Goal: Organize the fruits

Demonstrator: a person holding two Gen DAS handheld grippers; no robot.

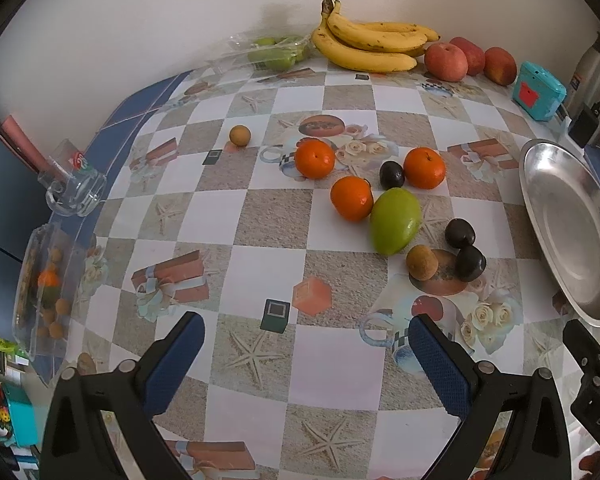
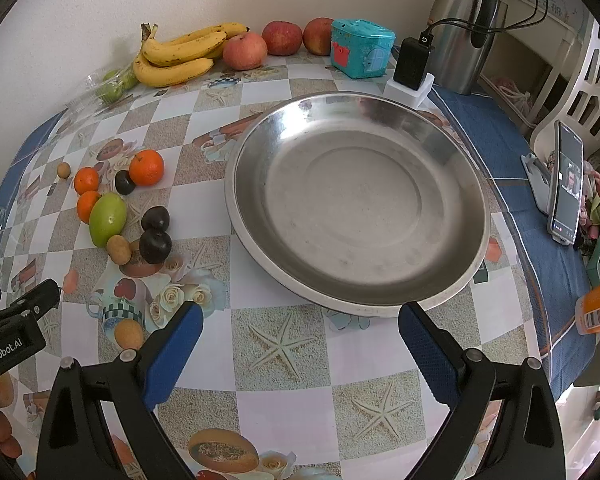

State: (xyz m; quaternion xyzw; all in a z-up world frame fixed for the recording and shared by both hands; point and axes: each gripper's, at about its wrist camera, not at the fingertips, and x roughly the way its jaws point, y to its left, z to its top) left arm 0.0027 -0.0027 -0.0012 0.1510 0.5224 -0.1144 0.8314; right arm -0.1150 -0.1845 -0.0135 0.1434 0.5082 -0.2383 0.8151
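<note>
Loose fruit lies mid-table: three oranges (image 1: 315,159), a green mango (image 1: 395,220), three dark plums (image 1: 459,233) and two small brown fruits (image 1: 421,262). An empty steel dish (image 2: 356,204) stands to their right. Bananas (image 1: 368,46) and three apples (image 1: 446,61) rest by the wall. My left gripper (image 1: 306,332) hovers open above the tablecloth, short of the fruit, holding nothing. My right gripper (image 2: 300,322) is open too, at the dish's near rim (image 2: 380,312). The same mango (image 2: 108,218) shows at the left of the right wrist view.
A teal box (image 2: 360,48), a charger (image 2: 412,64) and a steel flask (image 2: 464,24) stand at the back right. A phone on a stand (image 2: 566,184) sits right. A glass mug (image 1: 74,184) and a clear fruit tray (image 1: 44,292) occupy the left edge.
</note>
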